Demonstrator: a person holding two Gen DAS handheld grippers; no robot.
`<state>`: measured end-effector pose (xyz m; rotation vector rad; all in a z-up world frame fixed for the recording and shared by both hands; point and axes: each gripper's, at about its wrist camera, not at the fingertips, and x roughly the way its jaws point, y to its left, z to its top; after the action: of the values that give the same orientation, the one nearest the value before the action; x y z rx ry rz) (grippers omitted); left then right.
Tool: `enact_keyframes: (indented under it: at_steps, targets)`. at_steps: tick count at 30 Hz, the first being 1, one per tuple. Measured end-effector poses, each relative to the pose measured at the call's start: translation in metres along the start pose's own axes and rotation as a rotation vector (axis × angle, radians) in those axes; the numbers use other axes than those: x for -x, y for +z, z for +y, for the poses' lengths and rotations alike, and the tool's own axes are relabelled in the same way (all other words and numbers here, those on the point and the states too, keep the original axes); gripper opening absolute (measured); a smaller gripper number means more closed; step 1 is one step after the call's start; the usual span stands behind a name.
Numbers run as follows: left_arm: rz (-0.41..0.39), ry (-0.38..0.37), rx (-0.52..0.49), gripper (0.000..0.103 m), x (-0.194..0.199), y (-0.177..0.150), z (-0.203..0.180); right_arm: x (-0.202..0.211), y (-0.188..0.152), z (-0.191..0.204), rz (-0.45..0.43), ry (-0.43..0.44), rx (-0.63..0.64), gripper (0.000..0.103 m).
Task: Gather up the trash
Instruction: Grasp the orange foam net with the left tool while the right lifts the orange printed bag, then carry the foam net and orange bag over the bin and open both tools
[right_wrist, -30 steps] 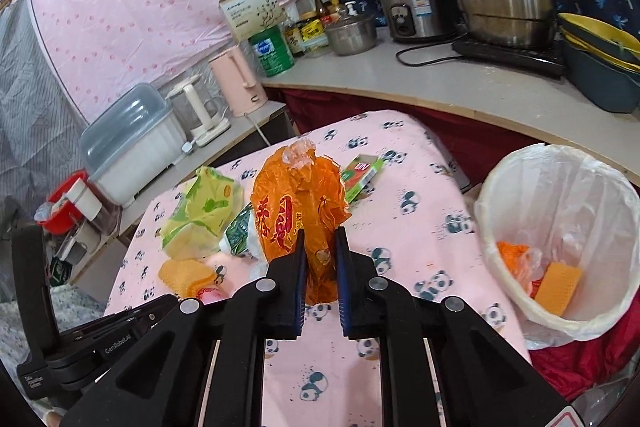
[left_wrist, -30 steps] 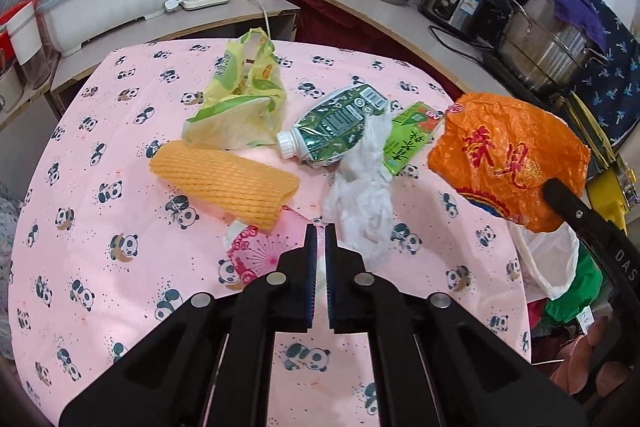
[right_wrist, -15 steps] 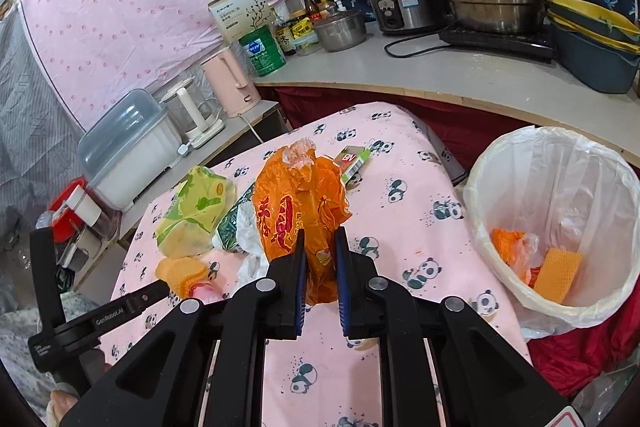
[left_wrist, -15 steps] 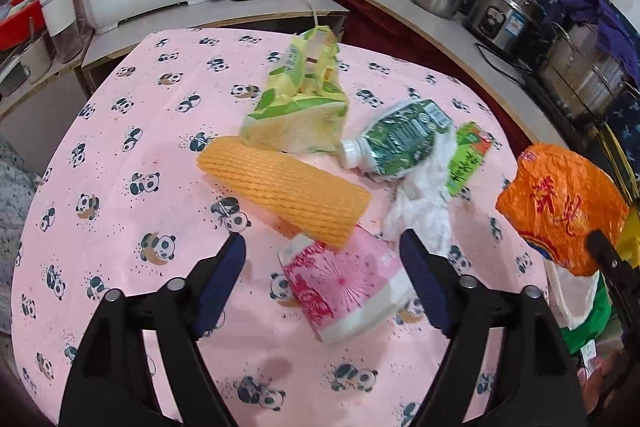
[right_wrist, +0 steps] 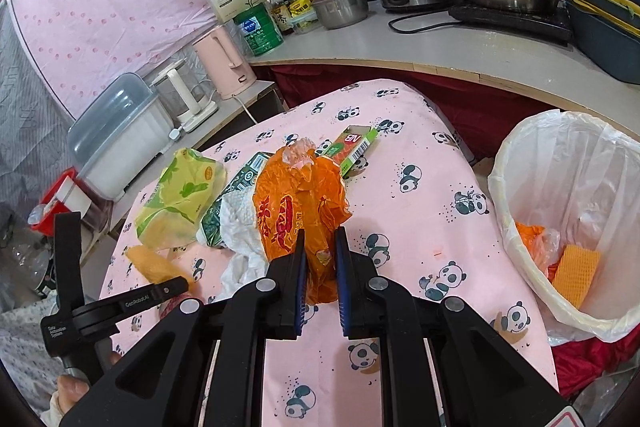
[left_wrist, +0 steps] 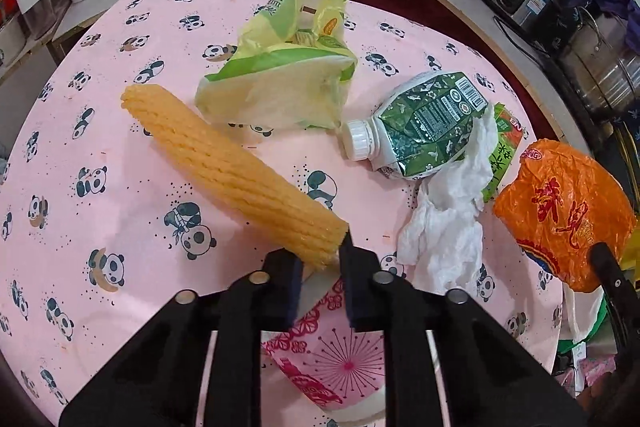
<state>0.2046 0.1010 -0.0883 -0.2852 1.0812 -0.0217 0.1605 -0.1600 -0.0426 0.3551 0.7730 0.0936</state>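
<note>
- Holding the orange plastic bag (right_wrist: pixel 300 203), your right gripper (right_wrist: pixel 320 247) has both fingers pressed against the crumpled lower part of the bag, which stands up above the pink panda tablecloth (right_wrist: pixel 420 187).
- Note the white-lined trash bin (right_wrist: pixel 516 227) to the right of the orange plastic bag, off the table edge; orange plastic and a piece of orange foam netting lie inside it.
- Your left gripper (left_wrist: pixel 320 267) has its fingers partly closed around the near end of the yellow foam net sleeve (left_wrist: pixel 228 163). Whether the pads actually clamp the sleeve cannot be determined.
- The pink-patterned paper cup (left_wrist: pixel 332 355) lies on its side below and between the left gripper's fingers, touching the sleeve's near end.
- Locate the remaining trash relative to the sleeve:
  - The yellow-green plastic bag (left_wrist: pixel 288 67) sits just behind it.
  - The crushed green bottle (left_wrist: pixel 420 123), with a white cap, lies to its right.
  - The crumpled white tissue (left_wrist: pixel 444 223) drapes from the bottle toward you.
  - The green carton (left_wrist: pixel 506 143) lies partly under the tissue, beyond the bottle.
- In the left wrist view, the orange plastic bag (left_wrist: pixel 560 211) appears at the far right, past the tissue.
</note>
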Motion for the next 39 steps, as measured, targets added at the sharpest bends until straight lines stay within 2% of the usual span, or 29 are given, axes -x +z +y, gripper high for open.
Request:
enact_keyframes:
  at_steps: [10, 20, 30, 39]
  targets:
    - [-0.082, -0.036, -0.057, 0.008, 0.042, -0.006, -0.024, 0.02, 0.001, -0.002, -0.034, 0.002, -0.003, 0.012]
    - [-0.132, -0.121, -0.174, 0.008, 0.083, -0.024, -0.088, 0.064, 0.004, -0.024, -0.108, -0.022, -0.039, 0.012]
    - [-0.119, -0.214, -0.333, 0.008, 0.094, -0.053, -0.165, 0.103, 0.006, -0.064, -0.172, -0.077, -0.096, 0.012]
    - [-0.074, -0.3, -0.481, 0.008, 0.085, -0.074, -0.235, 0.132, 0.002, -0.12, -0.221, -0.153, -0.189, 0.012]
